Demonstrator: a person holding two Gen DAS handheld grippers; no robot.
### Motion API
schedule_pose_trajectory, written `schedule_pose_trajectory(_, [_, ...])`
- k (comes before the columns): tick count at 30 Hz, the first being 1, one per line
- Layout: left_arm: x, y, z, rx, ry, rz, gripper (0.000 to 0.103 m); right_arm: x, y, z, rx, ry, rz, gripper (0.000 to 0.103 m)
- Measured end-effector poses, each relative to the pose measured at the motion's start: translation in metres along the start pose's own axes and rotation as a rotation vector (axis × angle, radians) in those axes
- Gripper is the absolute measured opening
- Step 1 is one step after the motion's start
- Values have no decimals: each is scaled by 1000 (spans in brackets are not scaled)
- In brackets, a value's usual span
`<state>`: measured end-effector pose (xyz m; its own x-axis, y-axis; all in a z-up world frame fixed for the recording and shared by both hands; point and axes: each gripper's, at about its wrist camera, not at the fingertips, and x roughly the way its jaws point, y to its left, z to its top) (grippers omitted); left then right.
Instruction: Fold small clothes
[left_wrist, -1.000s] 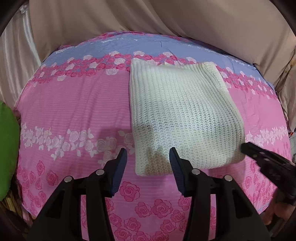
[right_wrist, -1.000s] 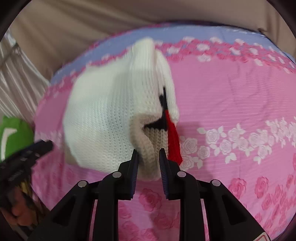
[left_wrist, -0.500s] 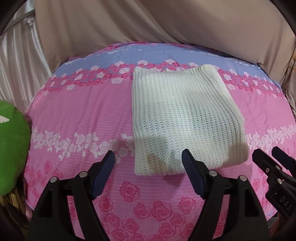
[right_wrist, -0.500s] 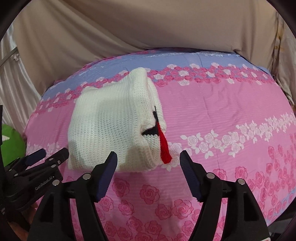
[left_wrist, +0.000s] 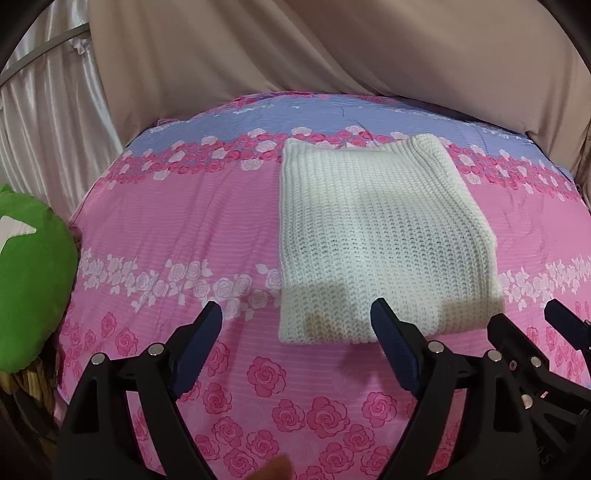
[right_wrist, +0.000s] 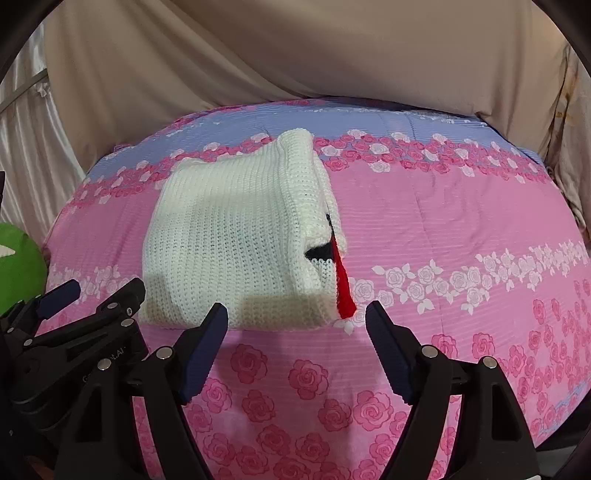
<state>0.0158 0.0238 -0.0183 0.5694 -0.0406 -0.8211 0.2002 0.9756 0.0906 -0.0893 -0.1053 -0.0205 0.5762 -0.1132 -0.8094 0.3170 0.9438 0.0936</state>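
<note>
looking along the left gripper (left_wrist: 295, 332): a folded white knit garment (left_wrist: 376, 236) lies flat on the pink rose bedspread (left_wrist: 177, 229), jaws spread wide, just short of its near edge. right view: the right gripper (right_wrist: 295, 326), clamped on the garment's near corner a second ago, is now released; the fold looks finished.

The left wrist camera sits low behind the left hand-held gripper (left_wrist: 295, 325), looking forward and slightly down across the bed (left_wrist: 177, 229) toward the beige curtain (left_wrist: 332, 55), with the folded white knit (left_wrist: 380, 243) near, ahead and slightly right. The right wrist camera looks the same way from just beside it, behind the right hand-held gripper (right_wrist: 295, 317), the knit ahead-left. Both views share bed, knit, curtain and each other's gripper at the frame edge.
</note>
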Motion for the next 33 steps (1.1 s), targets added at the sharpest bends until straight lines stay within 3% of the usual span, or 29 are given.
schedule_pose_trajectory(33, [-3, 2, -12, 1, 6, 31, 74, -2, 8, -10, -20, 19, -42, 75])
